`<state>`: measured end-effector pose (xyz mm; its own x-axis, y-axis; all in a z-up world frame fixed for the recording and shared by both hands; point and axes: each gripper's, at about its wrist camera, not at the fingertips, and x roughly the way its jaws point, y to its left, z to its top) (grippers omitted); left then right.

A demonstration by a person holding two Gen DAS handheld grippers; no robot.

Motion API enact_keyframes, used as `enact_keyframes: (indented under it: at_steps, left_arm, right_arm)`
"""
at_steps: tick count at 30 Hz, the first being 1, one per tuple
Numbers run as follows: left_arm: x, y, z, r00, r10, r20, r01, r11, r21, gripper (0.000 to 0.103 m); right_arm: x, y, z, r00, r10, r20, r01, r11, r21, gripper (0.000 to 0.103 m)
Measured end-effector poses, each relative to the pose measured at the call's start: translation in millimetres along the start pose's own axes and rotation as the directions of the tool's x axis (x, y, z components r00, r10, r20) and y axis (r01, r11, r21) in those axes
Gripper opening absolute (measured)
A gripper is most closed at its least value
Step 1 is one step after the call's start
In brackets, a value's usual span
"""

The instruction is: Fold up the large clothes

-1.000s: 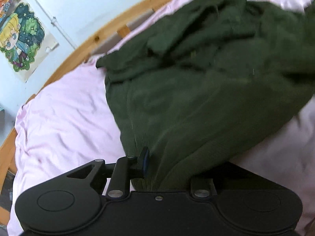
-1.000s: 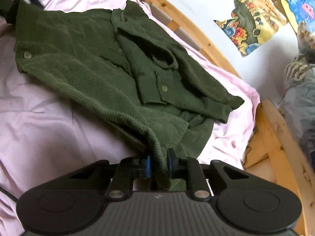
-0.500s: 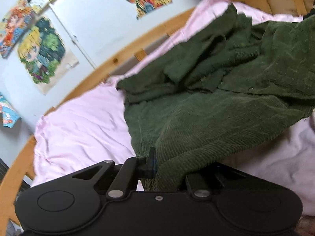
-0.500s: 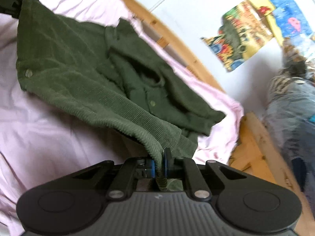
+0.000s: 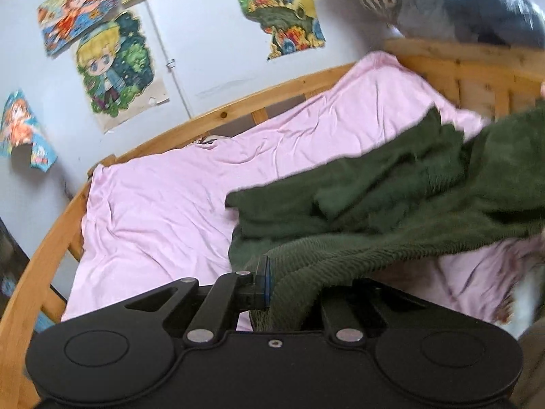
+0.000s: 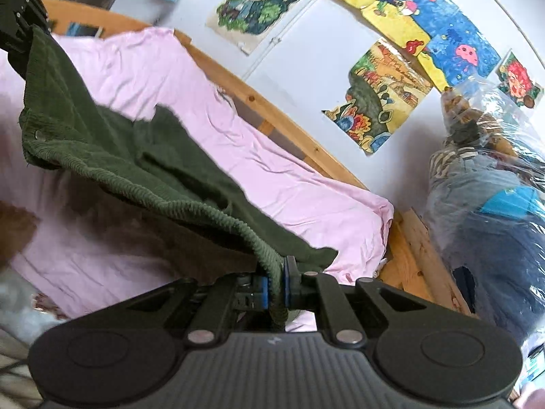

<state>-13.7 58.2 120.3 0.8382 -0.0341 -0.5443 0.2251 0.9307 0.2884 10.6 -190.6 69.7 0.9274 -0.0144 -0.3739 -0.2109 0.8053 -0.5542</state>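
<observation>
Left wrist view, from its left side across: cartoon posters point(image 5: 112, 68) hang on the pale wall, a wooden bed frame point(image 5: 44, 238) curves round a wrinkled pink sheet point(image 5: 163, 204), and the left claw point(image 5: 289, 286) is clenched on a ribbed hem of the dark green corduroy garment point(image 5: 391, 211). One blue-padded finger shows against the cloth; the other is buried under it. From the grip the garment rises and stretches away to the right, its hem lifted off the sheet, while its bunched upper folds lie on the bed further back. A bag of bundled clothes point(image 5: 477, 3) sits past the frame at upper right. Right wrist view, again from the left: the far corner of the garment point(image 6: 85, 136) is pinched by the other tool at the upper left edge, a round button visible near that hem; the cloth hangs between the two grips above the pink sheet point(image 6: 272, 170). The right claw point(image 6: 276, 284) is clamped on the thick ribbed edge, both blue pads pressed against it. Posters point(image 6: 381, 95) and a clear plastic bag of clothes point(image 6: 494, 177) stand to the right.
</observation>
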Motion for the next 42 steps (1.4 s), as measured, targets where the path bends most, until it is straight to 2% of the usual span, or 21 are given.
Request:
enact_keyframes:
  at_steps: [4, 7, 11, 17, 23, 26, 28, 29, 30, 31, 32, 33, 35, 36, 37, 38, 40, 42]
  left_arm:
    - [3, 9, 22, 1.0, -0.023, 0.005, 0.024, 0.999, -0.042, 0.006]
    - [27, 15, 44, 1.0, -0.017, -0.009, 0.017, 1.0, -0.017, 0.006]
    - [85, 26, 73, 0.995, -0.028, -0.091, 0.026, 0.999, -0.019, 0.007]
    - [179, 37, 110, 0.988, -0.009, -0.153, 0.014, 0.999, 0.029, 0.008]
    - [285, 55, 123, 0.956, -0.079, -0.281, 0.051, 0.993, -0.106, 0.009]
    - [324, 61, 115, 0.934, -0.116, -0.338, 0.061, 0.984, -0.17, 0.012]
    - [339, 64, 107, 0.923, -0.142, -0.357, 0.069, 0.975, -0.21, 0.02]
    - [344, 67, 105, 0.921, -0.156, -0.358, 0.073, 0.969, -0.235, 0.028]
    - [345, 72, 104, 0.921, -0.17, -0.352, 0.078, 0.962, -0.262, 0.036]
    - [344, 76, 102, 0.922, -0.179, -0.343, 0.079, 0.955, -0.286, 0.041]
    - [341, 82, 100, 0.926, -0.184, -0.331, 0.078, 0.948, -0.309, 0.052]
    - [336, 85, 97, 0.929, -0.189, -0.317, 0.08, 0.942, -0.324, 0.069]
    - [320, 97, 89, 0.947, -0.192, -0.257, 0.093, 0.93, -0.355, 0.088]
    - [311, 101, 85, 0.956, -0.187, -0.226, 0.095, 0.926, -0.366, 0.094]
    - [300, 107, 79, 0.965, -0.184, -0.185, 0.102, 0.919, -0.382, 0.097]
    - [290, 113, 72, 0.971, -0.187, -0.15, 0.114, 0.91, -0.399, 0.101]
    - [270, 125, 55, 0.977, -0.192, -0.09, 0.132, 0.883, -0.451, 0.102]
    - [254, 134, 37, 0.977, -0.204, -0.067, 0.144, 0.856, -0.497, 0.102]
  right_arm:
    - [-4, -15, 8, 1.0, 0.018, 0.02, -0.019, 0.997, 0.072, 0.009]
    - [15, -25, 14, 1.0, 0.0, 0.03, -0.002, 0.997, 0.083, 0.01]
    - [65, -47, 19, 0.999, 0.04, 0.028, -0.043, 0.992, 0.115, 0.01]
    - [144, -68, 22, 0.998, 0.057, -0.013, -0.055, 0.993, 0.102, 0.01]
    - [221, -70, 15, 0.995, 0.065, -0.07, -0.057, 0.992, 0.111, 0.011]
    - [259, -70, 8, 0.99, 0.097, -0.103, -0.072, 0.973, 0.218, 0.011]
    - [282, -76, 0, 0.983, 0.148, -0.108, -0.101, 0.929, 0.356, 0.012]
    - [291, -81, -5, 0.98, 0.175, -0.099, -0.115, 0.892, 0.437, 0.013]
    - [297, -86, -9, 0.977, 0.194, -0.084, -0.127, 0.856, 0.501, 0.015]
    - [300, -90, -12, 0.976, 0.209, -0.064, -0.14, 0.822, 0.552, 0.024]
    - [300, -94, -16, 0.976, 0.215, -0.044, -0.149, 0.795, 0.588, 0.038]
    - [298, -97, -19, 0.976, 0.214, -0.026, -0.153, 0.773, 0.616, 0.047]
    - [288, -100, -24, 0.98, 0.2, 0.007, -0.16, 0.762, 0.628, 0.078]
    - [282, -103, -27, 0.983, 0.184, 0.029, -0.161, 0.762, 0.627, 0.084]
    - [273, -104, -30, 0.984, 0.171, 0.053, -0.166, 0.762, 0.625, 0.095]
    - [263, -105, -33, 0.984, 0.161, 0.08, -0.176, 0.763, 0.622, 0.102]
    - [247, -108, -39, 0.984, 0.134, 0.121, -0.18, 0.77, 0.612, 0.103]
    - [232, -106, -47, 0.981, 0.132, 0.14, -0.191, 0.775, 0.602, 0.103]
